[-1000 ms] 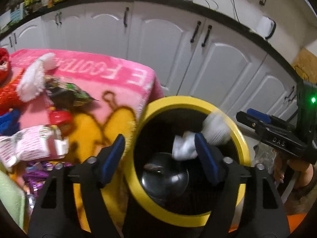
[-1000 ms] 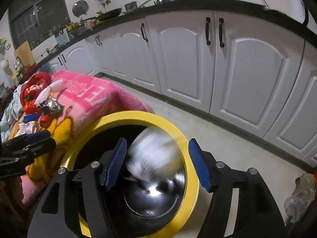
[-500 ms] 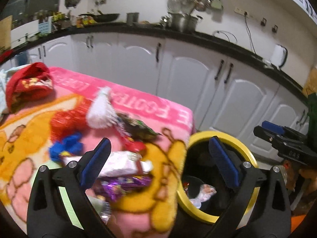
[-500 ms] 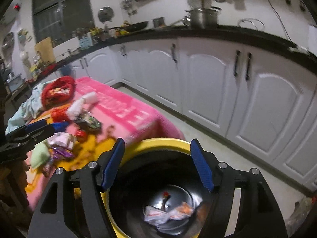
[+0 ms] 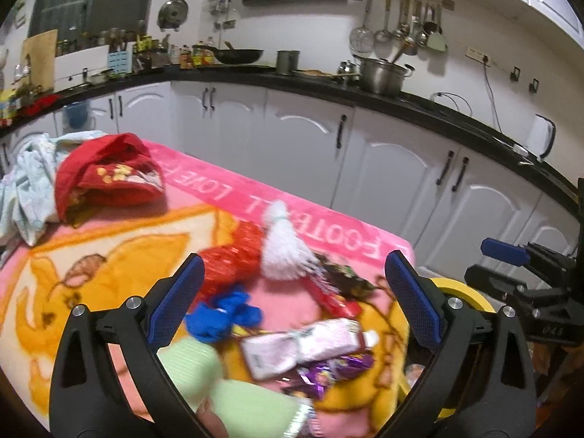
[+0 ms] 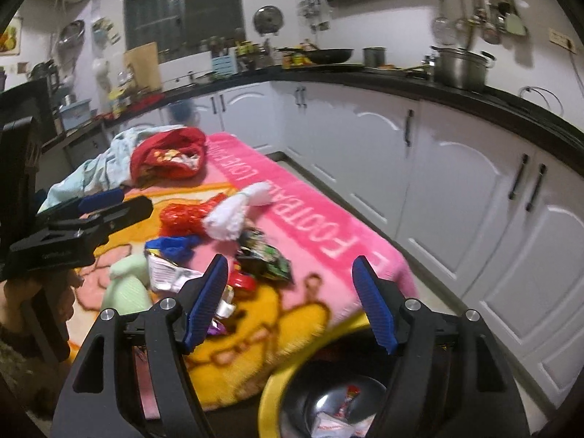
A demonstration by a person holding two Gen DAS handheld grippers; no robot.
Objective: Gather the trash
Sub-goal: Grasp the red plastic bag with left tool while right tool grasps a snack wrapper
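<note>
wrappers and scraps of trash (image 5: pixel 310 343) lie heaped on the pink blanket (image 5: pixel 299 211) at its near corner, between a blue crumple (image 5: pixel 222 315) and a white tuft (image 5: pixel 284 252). the yellow-rimmed bin (image 6: pixel 292 376) stands just beside that corner, wrappers at its bottom. the left tongs (image 5: pixel 292 306) gape wide with nothing between them; the right tongs (image 6: pixel 292 303) stand apart, bare too, their jaws having just been opening.

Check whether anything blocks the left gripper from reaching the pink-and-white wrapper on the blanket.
Nothing visible does. The left gripper is open and empty, and the pink-and-white wrapper lies exposed on the blanket just ahead. The blue wrapper and purple wrapper only flank it.
</note>
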